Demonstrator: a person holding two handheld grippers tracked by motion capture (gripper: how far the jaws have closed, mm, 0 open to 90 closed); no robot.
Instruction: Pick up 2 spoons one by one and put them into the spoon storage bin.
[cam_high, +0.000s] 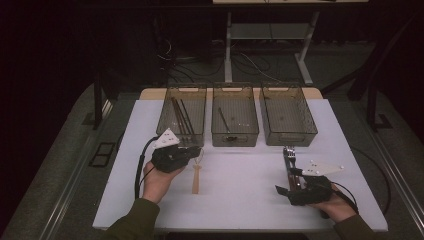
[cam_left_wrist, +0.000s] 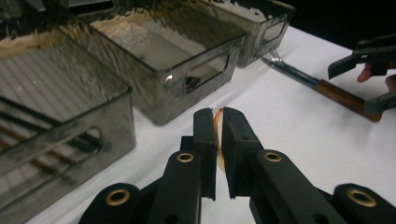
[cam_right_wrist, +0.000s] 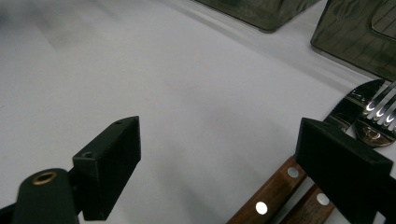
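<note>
The pale wooden spoon with a flat handle (cam_high: 196, 177) lies near the front left of the white tabletop (cam_high: 240, 185), handle toward the person, its bowl end up at the left tool (cam_high: 196, 152). In the left gripper view the left tool (cam_left_wrist: 219, 122) is clenched on the thin amber-coloured edge of that spoon (cam_left_wrist: 218, 140), which stands upright between the two black jaws. The left hand (cam_high: 156, 182) holds this tool just in front of the left smoky transparent plastic bin (cam_high: 183, 115), which has several dark thin sticks in it.

Beside it stand the middle smoky bin (cam_high: 235, 116), holding one dark stick, and the right smoky bin (cam_high: 288, 115); the three sit in a row along the far edge of the tabletop.

To the right, cutlery with brown wooden handles and steel rivets (cam_high: 290, 162) lies in front of the right bin. In the right gripper view, the fork's prongs (cam_right_wrist: 383, 105) and a blade tip rest on the tabletop. The right tool (cam_right_wrist: 219, 154) is released, its jaws wide apart, one jaw over the wooden handles (cam_right_wrist: 273, 193). The right hand (cam_high: 336, 207) holds it near the front right corner.
</note>
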